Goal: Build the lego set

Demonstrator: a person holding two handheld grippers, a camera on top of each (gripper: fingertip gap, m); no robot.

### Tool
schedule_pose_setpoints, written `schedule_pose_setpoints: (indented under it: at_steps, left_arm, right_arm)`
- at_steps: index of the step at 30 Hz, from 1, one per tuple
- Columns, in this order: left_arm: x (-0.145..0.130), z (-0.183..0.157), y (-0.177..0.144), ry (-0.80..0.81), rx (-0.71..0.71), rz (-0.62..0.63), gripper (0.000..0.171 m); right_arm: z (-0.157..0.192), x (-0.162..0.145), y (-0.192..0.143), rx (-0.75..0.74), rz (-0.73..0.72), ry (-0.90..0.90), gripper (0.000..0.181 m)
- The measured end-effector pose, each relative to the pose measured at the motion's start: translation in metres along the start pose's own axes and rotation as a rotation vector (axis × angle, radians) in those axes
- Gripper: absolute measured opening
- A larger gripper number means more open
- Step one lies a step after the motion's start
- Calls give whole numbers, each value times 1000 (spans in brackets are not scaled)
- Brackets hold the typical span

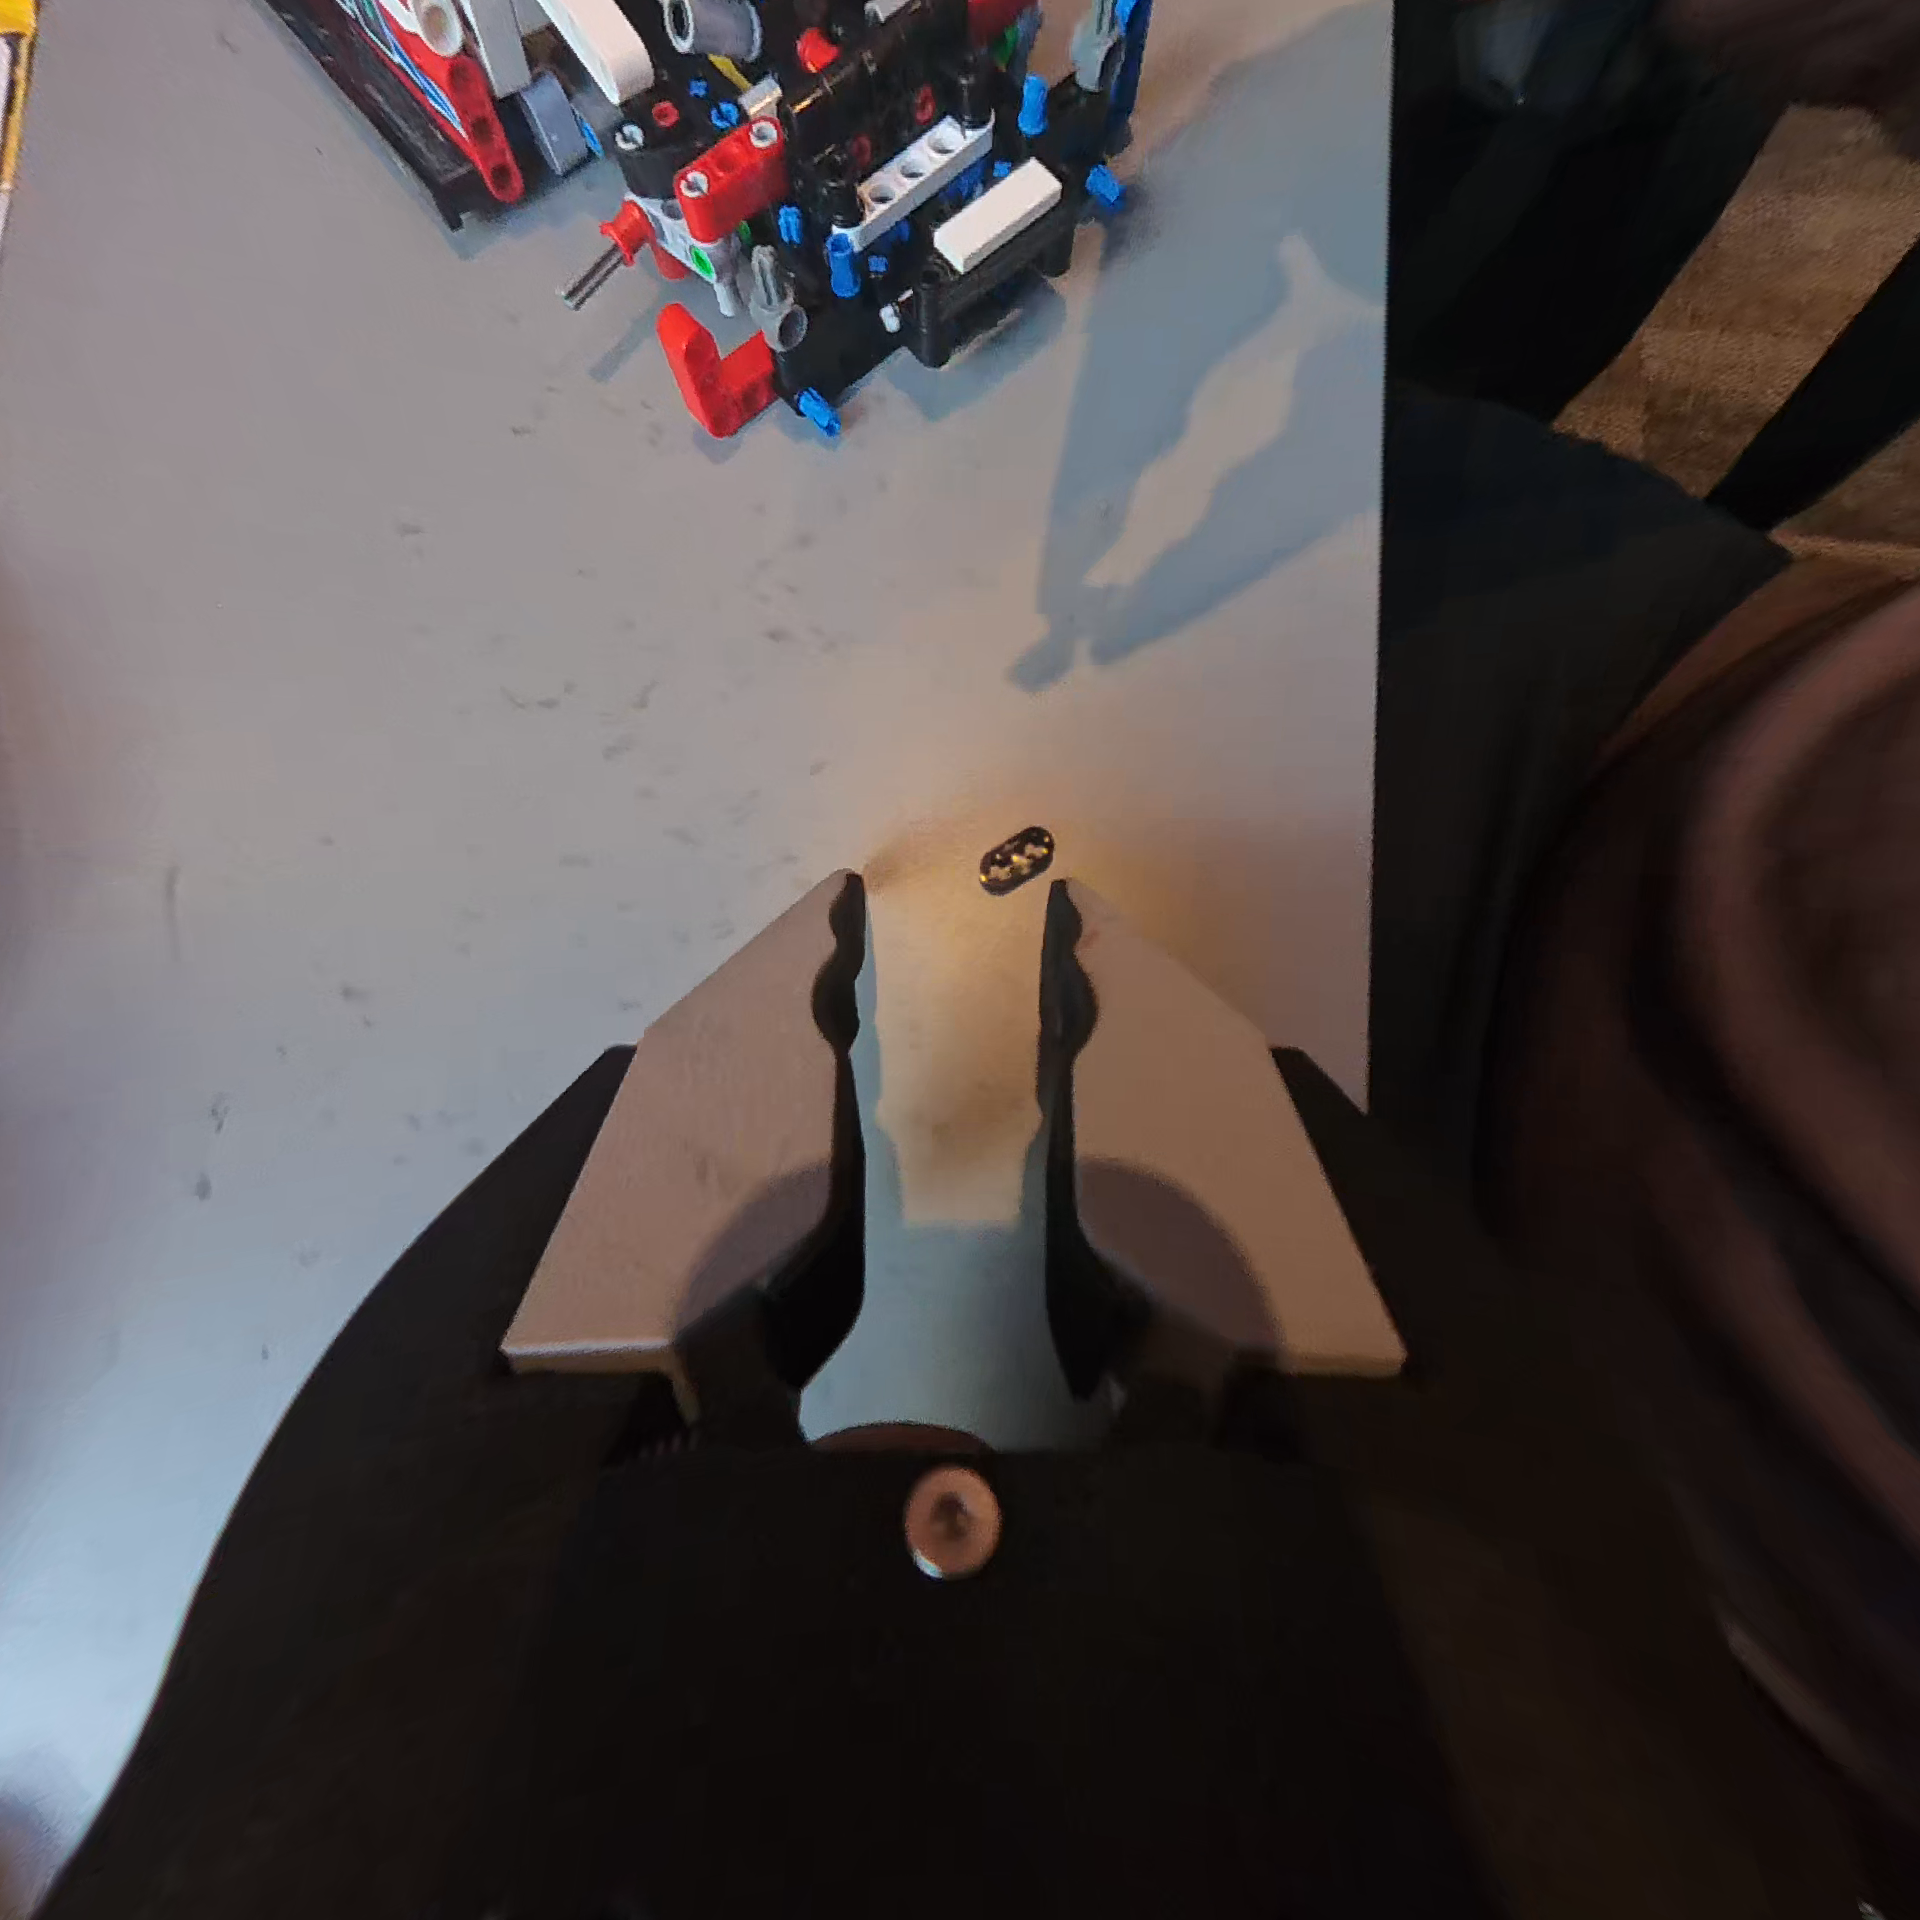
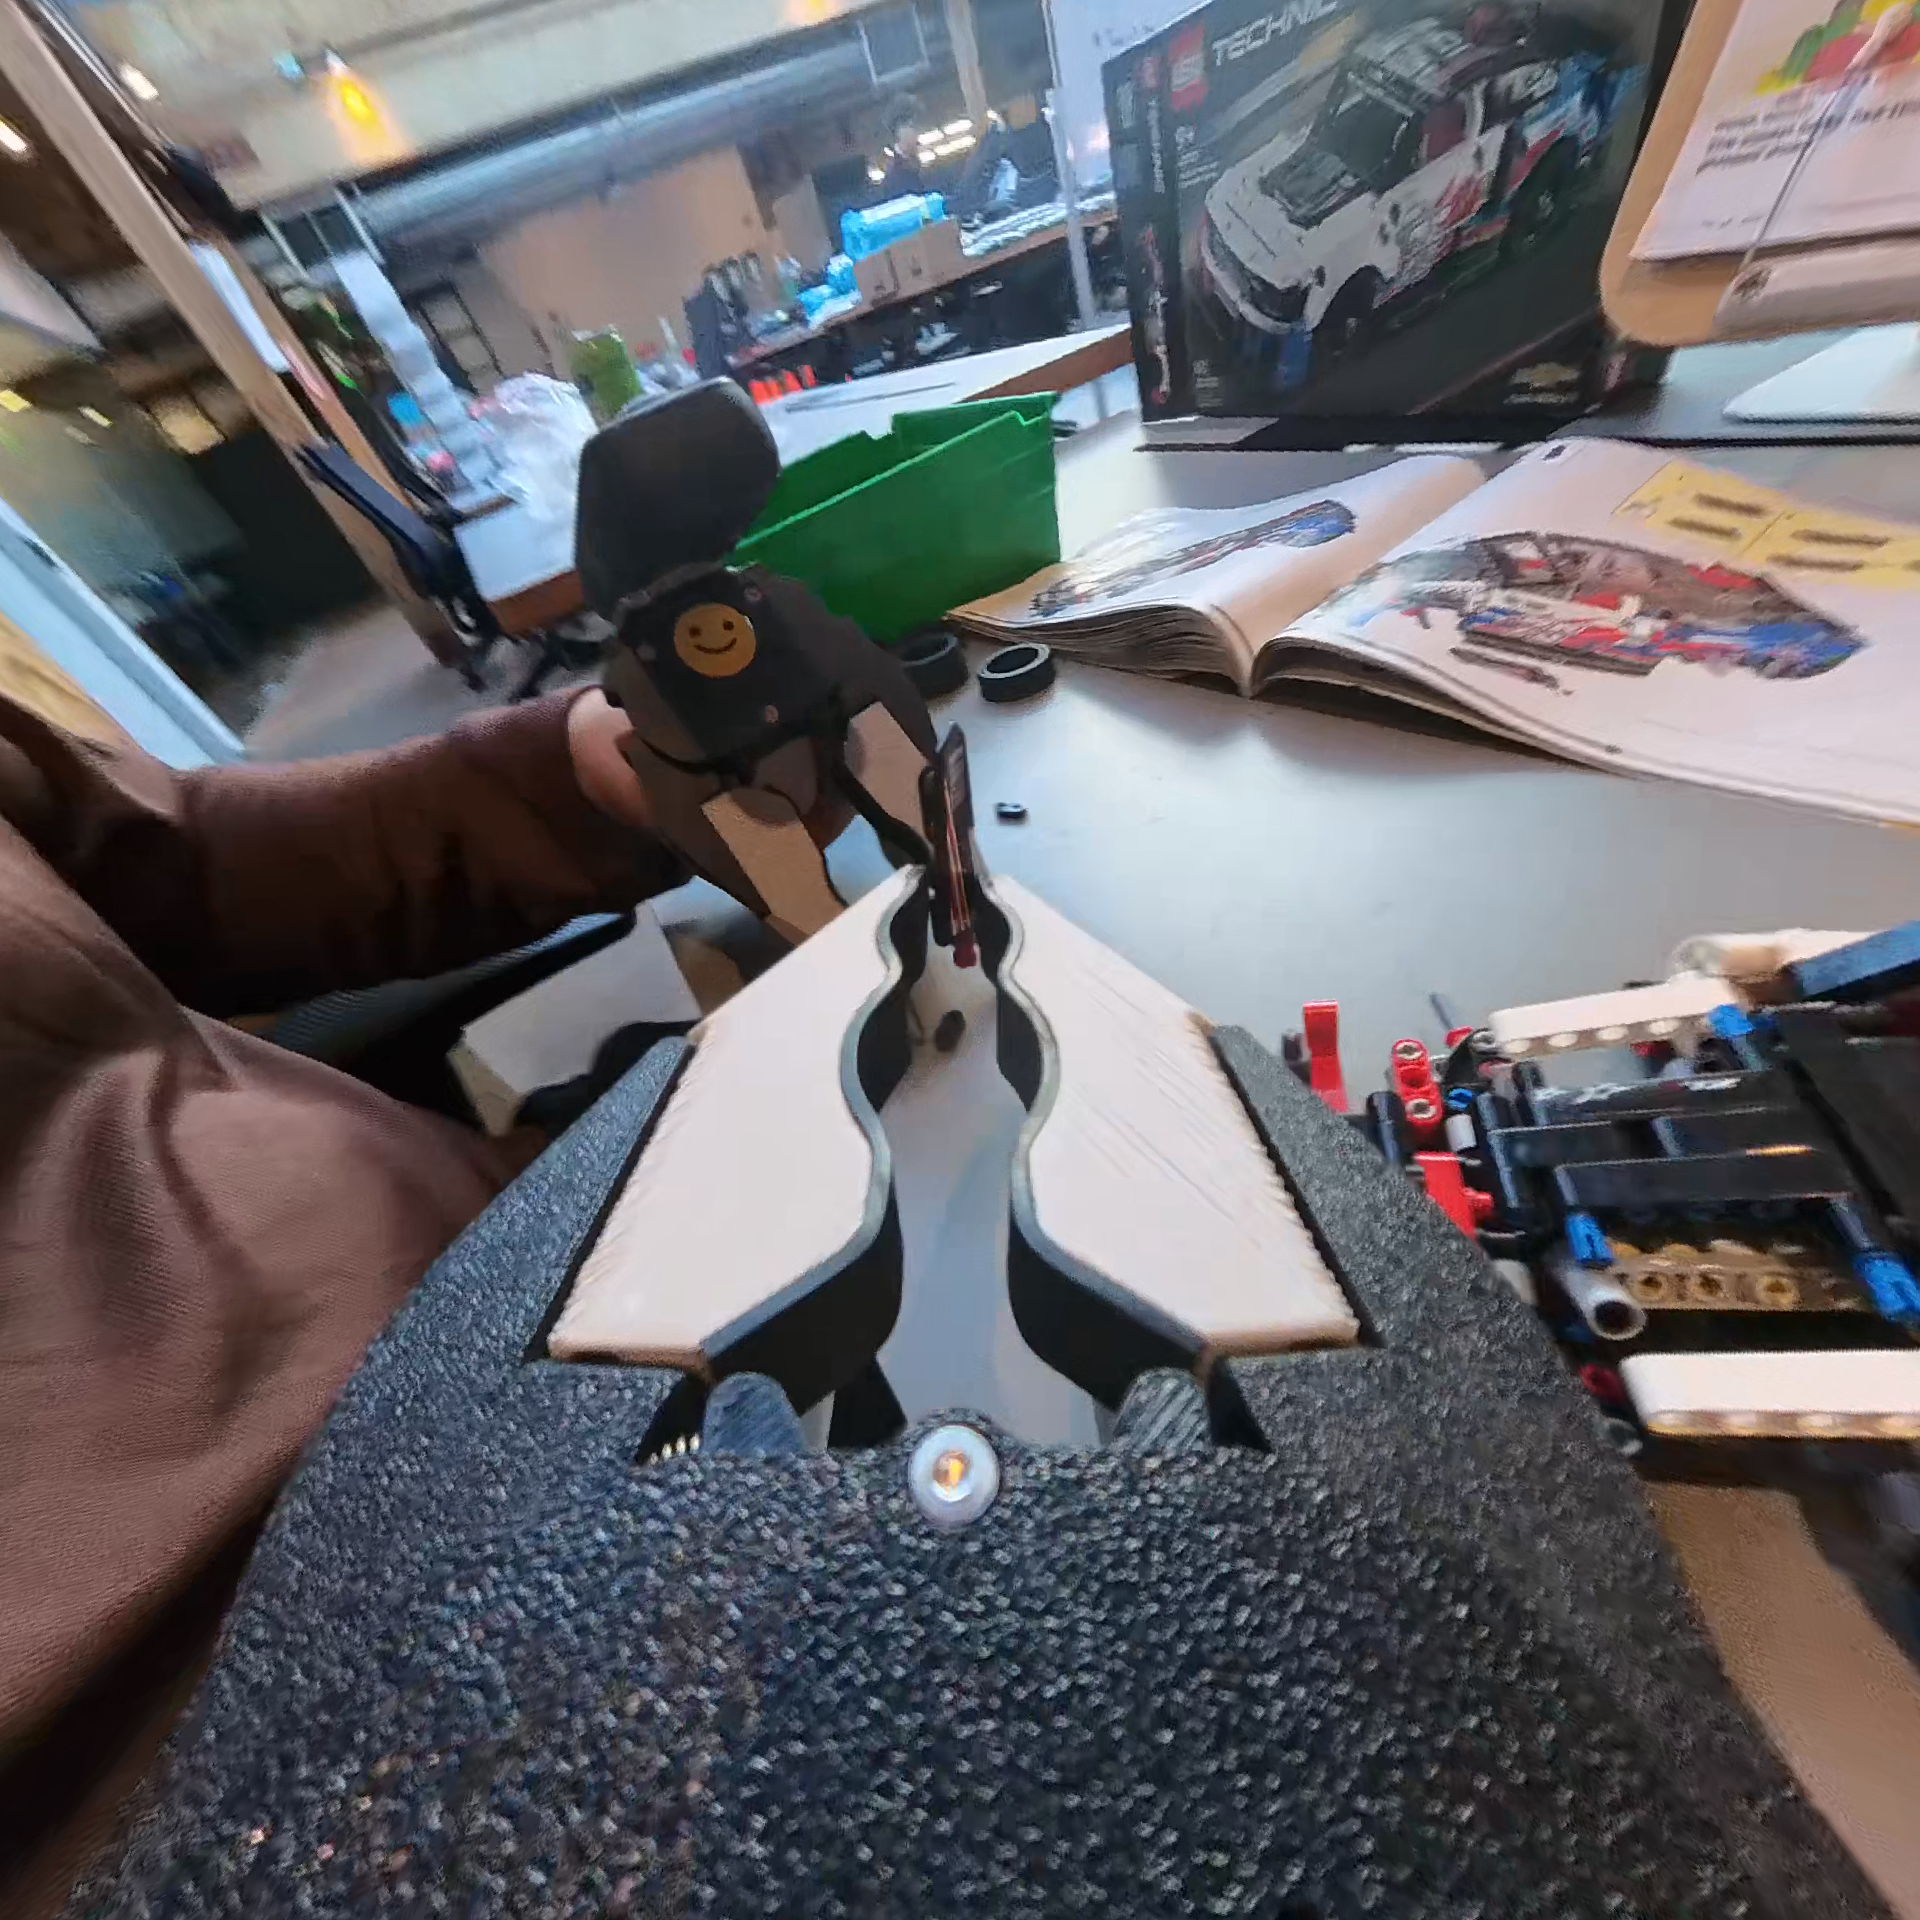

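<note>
My left gripper (image 1: 956,888) is open and empty, low over the grey table (image 1: 416,831). A small black two-hole Lego piece (image 1: 1016,858) lies flat on the table just ahead of its right fingertip. The part-built black, red, white and blue Lego model (image 1: 862,218) stands farther off. My right gripper (image 2: 956,883) is shut on a thin black and red Lego piece (image 2: 954,821), which stands upright from its tips. In the right wrist view a hand holds the left gripper (image 2: 857,862) just behind that piece. The model (image 2: 1662,1164) sits to the right.
An open instruction booklet (image 2: 1455,623), a green bin (image 2: 914,520), the set's box (image 2: 1382,208) and two black tyres (image 2: 1013,670) lie at the back. Small black pieces lie on the table (image 2: 1006,810) (image 2: 948,1029). The table edge (image 1: 1380,623) runs close on the right.
</note>
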State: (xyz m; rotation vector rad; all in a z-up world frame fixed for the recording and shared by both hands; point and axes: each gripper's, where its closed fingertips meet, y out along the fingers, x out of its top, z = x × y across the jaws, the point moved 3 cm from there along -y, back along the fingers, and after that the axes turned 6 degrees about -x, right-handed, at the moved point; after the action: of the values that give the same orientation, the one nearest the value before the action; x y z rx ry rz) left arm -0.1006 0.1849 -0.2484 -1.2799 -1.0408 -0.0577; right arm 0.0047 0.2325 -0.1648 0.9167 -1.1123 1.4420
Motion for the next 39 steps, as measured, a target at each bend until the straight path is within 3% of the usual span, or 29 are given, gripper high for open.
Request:
schedule_pose_setpoints:
  at_steps: [7,14,19,24,29,34,39]
  left_arm:
    - [6,0,6,-20,-2,-8,24]
    - [12,-6,12,-95,25,-76,28]
    - [8,-7,-1,-86,6,-98,33]
    - [39,-24,-32,-16,-165,-257,33]
    - [69,-35,-48,-45,-346,-393,27]
    - [77,-39,-51,-48,-413,-417,0]
    - [80,-41,-55,-91,-465,-448,9]
  right_arm:
    - [-5,1,0,98,-37,173,9]
    - [0,-1,5,131,-24,174,9]
    - [17,-3,8,224,-2,133,9]
    - [31,-8,18,294,48,107,9]
    - [45,-13,23,373,83,119,9]
    - [41,-7,19,415,51,191,9]
    - [46,-11,22,440,79,190,9]
